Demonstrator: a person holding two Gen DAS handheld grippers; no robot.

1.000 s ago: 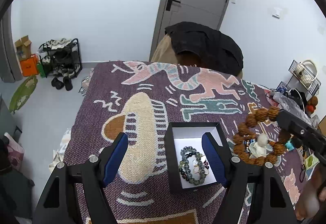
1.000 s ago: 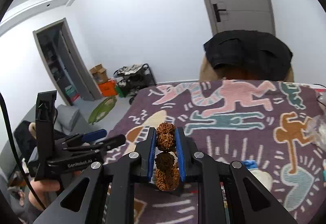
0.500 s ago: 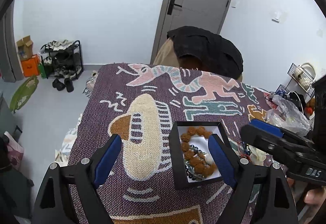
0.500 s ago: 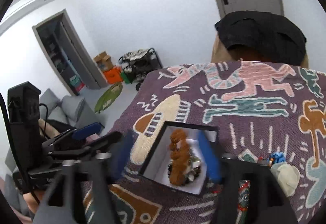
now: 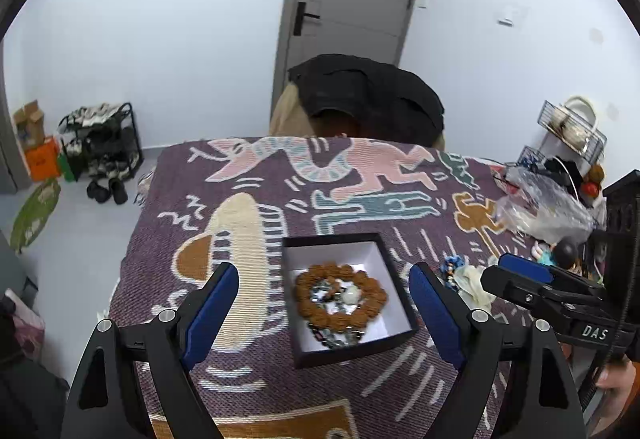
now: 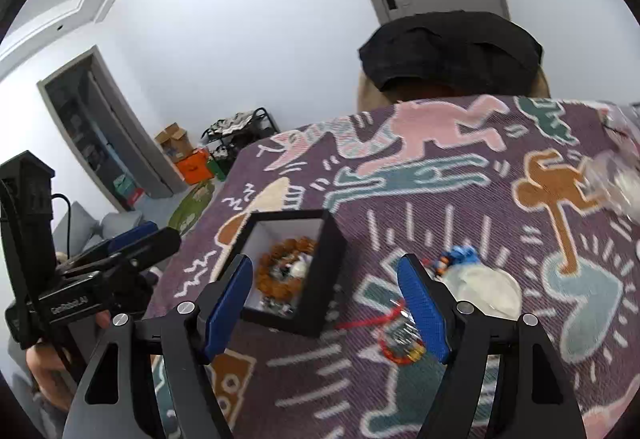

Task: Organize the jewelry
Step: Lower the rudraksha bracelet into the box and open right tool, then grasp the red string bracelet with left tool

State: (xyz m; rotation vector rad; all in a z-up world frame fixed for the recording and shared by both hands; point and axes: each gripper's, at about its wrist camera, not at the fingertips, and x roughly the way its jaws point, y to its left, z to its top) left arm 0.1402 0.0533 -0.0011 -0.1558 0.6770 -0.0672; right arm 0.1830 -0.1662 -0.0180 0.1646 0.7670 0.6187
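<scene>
Box (image 5: 394,281): open on the table (image 5: 400,231), holding the brown bead bracelet (image 5: 340,295) atop darker beads, so pieces stay together. Left hand-held gripper (image 5: 324,303): jaws wide, empty, box between them. Right hand-held gripper (image 6: 326,303): wide, empty, at the box's 3 o'clock, loose jewelry (image 6: 400,347) below it.

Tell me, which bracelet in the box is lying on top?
The chunky brown seed-bead bracelet lies on top in the black box; the dark green glassy bead bracelet lies underneath, partly covered.
</scene>
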